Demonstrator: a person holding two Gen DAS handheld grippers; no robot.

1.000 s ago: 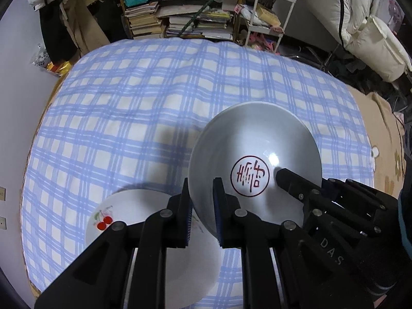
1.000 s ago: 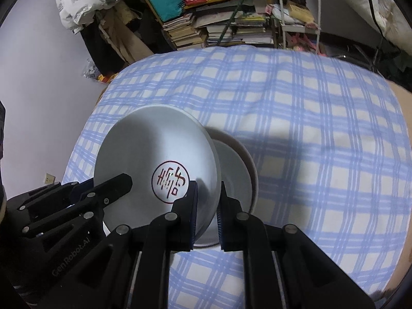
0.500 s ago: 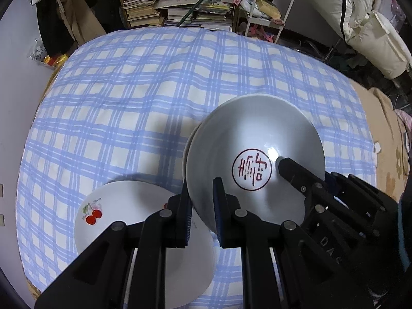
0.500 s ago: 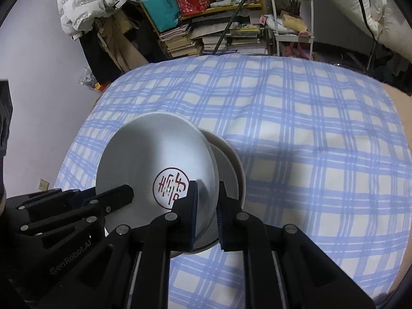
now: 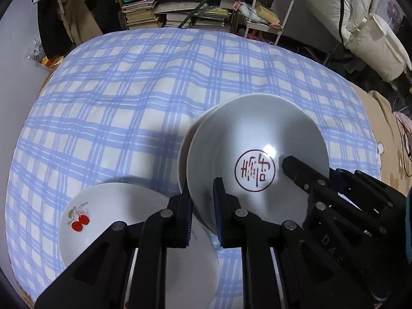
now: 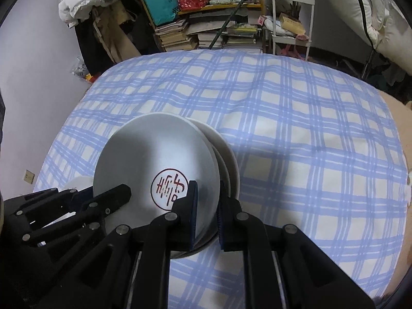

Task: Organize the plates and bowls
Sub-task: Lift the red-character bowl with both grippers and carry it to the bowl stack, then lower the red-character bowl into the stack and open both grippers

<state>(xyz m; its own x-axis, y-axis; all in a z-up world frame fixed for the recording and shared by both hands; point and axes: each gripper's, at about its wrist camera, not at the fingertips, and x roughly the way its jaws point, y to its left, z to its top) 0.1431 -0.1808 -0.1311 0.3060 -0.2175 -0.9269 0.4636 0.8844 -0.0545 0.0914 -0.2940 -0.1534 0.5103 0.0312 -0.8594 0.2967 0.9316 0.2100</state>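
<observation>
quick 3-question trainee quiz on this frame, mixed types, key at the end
1. True or false: the white bowl with the red round seal is gripped on opposite rims by the left gripper and the right gripper.
2. Multiple choice: what lies directly under the seal bowl? A) a second white bowl B) a stack of books C) bare wood
3. Fill in: the flat white plate on the blue checked cloth carries a picture of red ____.

Key: 1 true; 2 A; 3 cherries
</observation>
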